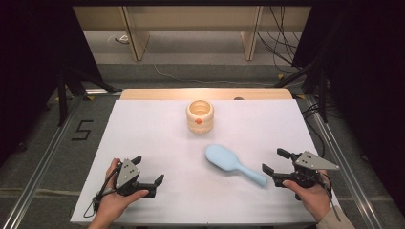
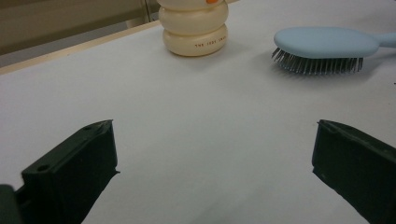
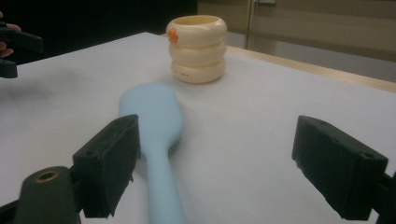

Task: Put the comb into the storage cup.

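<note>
A light blue hairbrush lies bristles down on the white table, its handle pointing toward the front right. Behind it stands a cream ribbed cup with an orange spot. My right gripper is open just off the handle's end. In the right gripper view the brush runs up beside the left jaw of the right gripper, with the cup beyond. My left gripper is open at the front left, holding nothing. Ahead of my left gripper, its view shows the cup and brush far off.
A wooden strip borders the table's far edge. Black stands and cables sit on the floor behind and to the sides. The left gripper also appears at the far left of the right gripper view.
</note>
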Action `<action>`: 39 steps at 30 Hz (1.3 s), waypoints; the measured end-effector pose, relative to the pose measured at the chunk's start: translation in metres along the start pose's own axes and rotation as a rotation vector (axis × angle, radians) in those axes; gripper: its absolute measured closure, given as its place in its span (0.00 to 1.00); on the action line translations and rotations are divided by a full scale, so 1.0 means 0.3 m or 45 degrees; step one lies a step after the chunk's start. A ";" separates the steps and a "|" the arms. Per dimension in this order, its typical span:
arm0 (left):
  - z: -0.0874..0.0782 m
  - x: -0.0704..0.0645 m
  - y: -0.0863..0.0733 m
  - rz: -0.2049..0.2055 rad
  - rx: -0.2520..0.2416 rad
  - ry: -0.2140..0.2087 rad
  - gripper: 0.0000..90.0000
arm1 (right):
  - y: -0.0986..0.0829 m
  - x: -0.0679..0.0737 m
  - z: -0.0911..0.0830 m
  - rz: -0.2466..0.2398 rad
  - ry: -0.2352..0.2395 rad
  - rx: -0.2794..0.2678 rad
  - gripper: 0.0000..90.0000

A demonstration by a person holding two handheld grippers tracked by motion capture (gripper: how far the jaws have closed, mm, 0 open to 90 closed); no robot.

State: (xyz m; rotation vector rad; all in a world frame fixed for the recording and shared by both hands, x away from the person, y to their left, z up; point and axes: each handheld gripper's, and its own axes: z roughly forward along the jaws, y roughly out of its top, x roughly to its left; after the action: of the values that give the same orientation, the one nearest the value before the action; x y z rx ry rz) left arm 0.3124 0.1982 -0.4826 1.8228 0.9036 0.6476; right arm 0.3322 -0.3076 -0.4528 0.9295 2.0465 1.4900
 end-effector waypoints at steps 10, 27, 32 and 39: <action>-0.003 0.001 -0.001 0.005 0.000 0.000 0.00 | 0.013 -0.001 0.001 -0.012 0.009 0.015 0.18; 0.001 0.000 -0.002 0.003 -0.001 -0.003 0.00 | 0.082 0.038 0.116 -0.137 0.147 0.312 0.19; 0.001 0.002 -0.002 -0.007 -0.002 -0.003 0.00 | 0.103 0.055 0.185 -0.176 0.156 0.499 0.20; 0.002 0.001 -0.001 -0.003 0.000 -0.008 0.00 | 0.127 0.076 0.281 -0.243 0.201 0.783 0.21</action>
State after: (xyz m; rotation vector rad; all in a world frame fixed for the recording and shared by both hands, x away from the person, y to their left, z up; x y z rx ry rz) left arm 0.3129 0.1981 -0.4832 1.8228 0.9016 0.6397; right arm 0.3846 -0.2288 -0.4432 0.8074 2.6934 0.8617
